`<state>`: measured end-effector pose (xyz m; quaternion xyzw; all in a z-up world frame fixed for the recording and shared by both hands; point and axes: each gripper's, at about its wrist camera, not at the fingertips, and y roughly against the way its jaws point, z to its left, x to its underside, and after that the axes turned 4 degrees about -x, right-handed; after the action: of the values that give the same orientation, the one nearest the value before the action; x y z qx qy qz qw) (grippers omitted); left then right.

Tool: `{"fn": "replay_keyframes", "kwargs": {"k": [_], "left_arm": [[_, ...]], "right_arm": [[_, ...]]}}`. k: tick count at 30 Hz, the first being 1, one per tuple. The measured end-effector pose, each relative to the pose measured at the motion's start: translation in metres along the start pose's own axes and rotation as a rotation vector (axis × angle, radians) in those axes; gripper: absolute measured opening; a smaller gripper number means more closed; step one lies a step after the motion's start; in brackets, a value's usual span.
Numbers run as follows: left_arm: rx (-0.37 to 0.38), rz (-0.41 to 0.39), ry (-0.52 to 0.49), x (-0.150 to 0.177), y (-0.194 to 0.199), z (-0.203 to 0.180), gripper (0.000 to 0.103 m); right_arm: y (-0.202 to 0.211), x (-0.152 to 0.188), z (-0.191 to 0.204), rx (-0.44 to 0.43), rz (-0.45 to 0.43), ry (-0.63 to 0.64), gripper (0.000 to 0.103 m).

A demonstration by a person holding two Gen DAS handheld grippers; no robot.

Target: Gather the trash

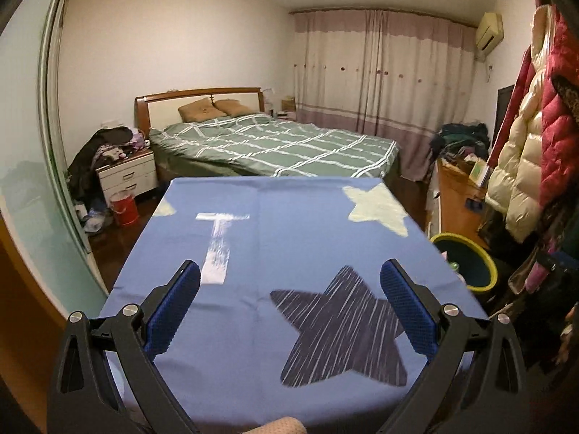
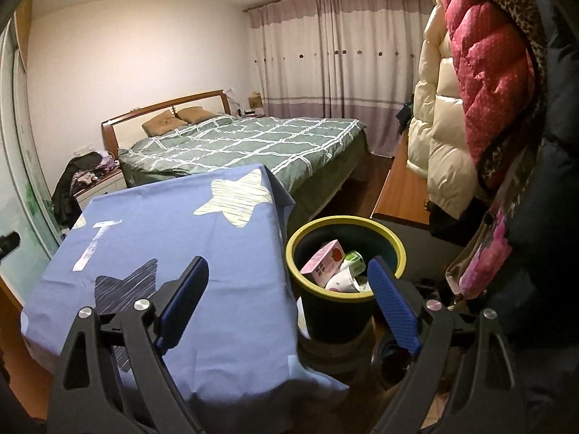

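Right wrist view: pink carton (image 2: pixel 323 261) and white cups are lying in the yellow-rimmed bin (image 2: pixel 392 244) beside the blue-clothed table (image 2: pixel 202 238). Both the right gripper (image 2: pixel 287 298) and left gripper (image 1: pixel 289 298) are being held spread, pinching nothing. Trash is being judged light and crushable, best taken by the carton's flat sides.

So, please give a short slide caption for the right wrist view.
Open right gripper above the yellow-rimmed dark bin holding a pink carton, beside the blue star-patterned cloth.

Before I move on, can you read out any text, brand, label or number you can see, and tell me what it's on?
None can be read.
Pink carton in the bin: dark print on its lower face, too small and blurred to read.
White and green bottle in the bin: label blurred.
Blue cloth on the table: only stars and a T-like white mark, no words.
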<state>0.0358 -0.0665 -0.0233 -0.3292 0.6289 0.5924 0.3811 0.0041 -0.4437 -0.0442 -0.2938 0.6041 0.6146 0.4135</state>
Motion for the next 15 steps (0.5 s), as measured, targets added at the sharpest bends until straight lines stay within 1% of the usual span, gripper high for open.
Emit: {"fn": "replay_keyframes", "kwargs": {"k": [7,15], "left_arm": [[-0.012,-0.023,-0.013,0.002,0.009,-0.005,0.098],[-0.006,-0.022,-0.015,-0.001,0.011,-0.009,0.098]], "right_arm": [[0.006,-0.001,0.001,-0.018,-0.015,0.001,0.085],[0.007,-0.001,0.004,-0.022,-0.016,0.0,0.085]]}}
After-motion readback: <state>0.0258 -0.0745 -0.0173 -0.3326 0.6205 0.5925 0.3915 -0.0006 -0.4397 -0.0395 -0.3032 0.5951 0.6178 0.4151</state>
